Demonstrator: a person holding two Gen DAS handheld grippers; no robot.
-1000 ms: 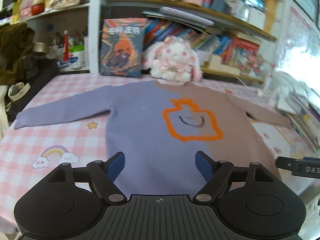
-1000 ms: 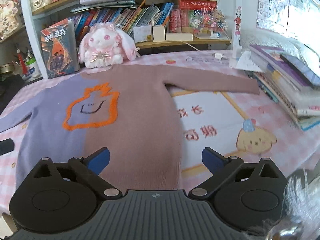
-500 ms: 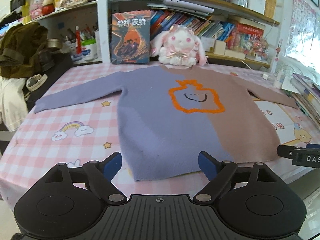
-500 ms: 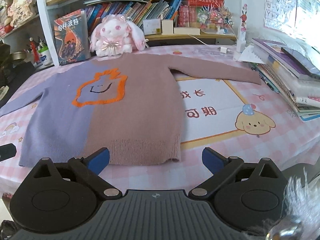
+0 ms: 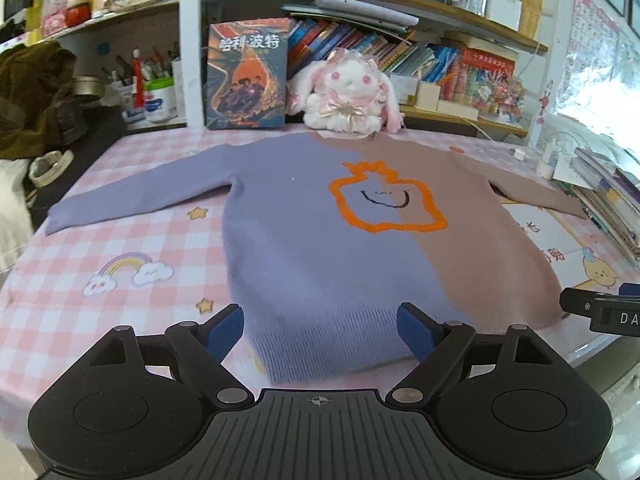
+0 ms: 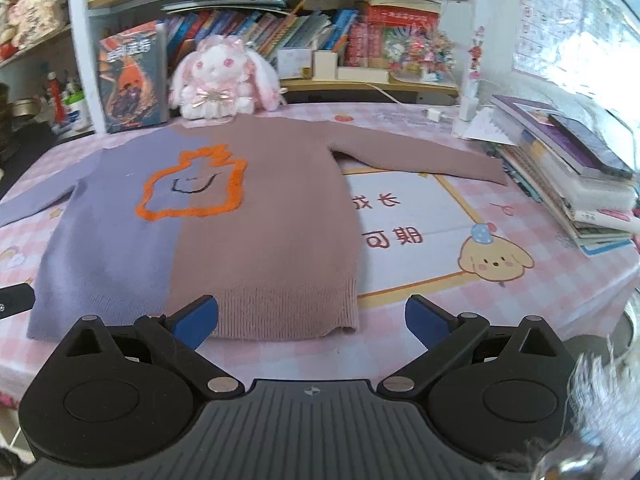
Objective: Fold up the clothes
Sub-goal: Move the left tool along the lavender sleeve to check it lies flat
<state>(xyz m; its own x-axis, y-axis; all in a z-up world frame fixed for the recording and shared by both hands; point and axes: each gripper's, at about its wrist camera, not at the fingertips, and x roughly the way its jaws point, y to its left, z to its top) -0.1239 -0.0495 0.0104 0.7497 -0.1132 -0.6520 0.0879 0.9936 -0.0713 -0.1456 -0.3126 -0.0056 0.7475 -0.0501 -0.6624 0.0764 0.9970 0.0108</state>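
A soft knit sweater point(image 5: 320, 240) lies flat and face up on the worktop point(image 5: 120, 248), which wears a pink-and-white checked cloth printed with rainbows and stars. The knit is fuzzy, lilac on one half and dusty brown on the other, with a raised orange outline and a small stitched smile across the chest, and a ribbed band along the hem. Both sleeves are spread outward, the lilac one toward the worktop's left edge, the brown one toward a stack of books point(image 6: 568, 184) at the right. A plush bunny point(image 5: 346, 96) sits touching the collar, with a tall book point(image 5: 246, 76) upright beside it against the shelves.

Bare cloth is open on either side of the body, widest on the right by the printed puppy panel point(image 6: 420, 232). The hem lies near the front edge.

The left tool point(image 5: 320, 328) hangs over the lilac hem, blue fingers spread wide, pinching nothing. The right tool point(image 6: 312, 316) hangs over the brown hem corner, likewise spread and empty.
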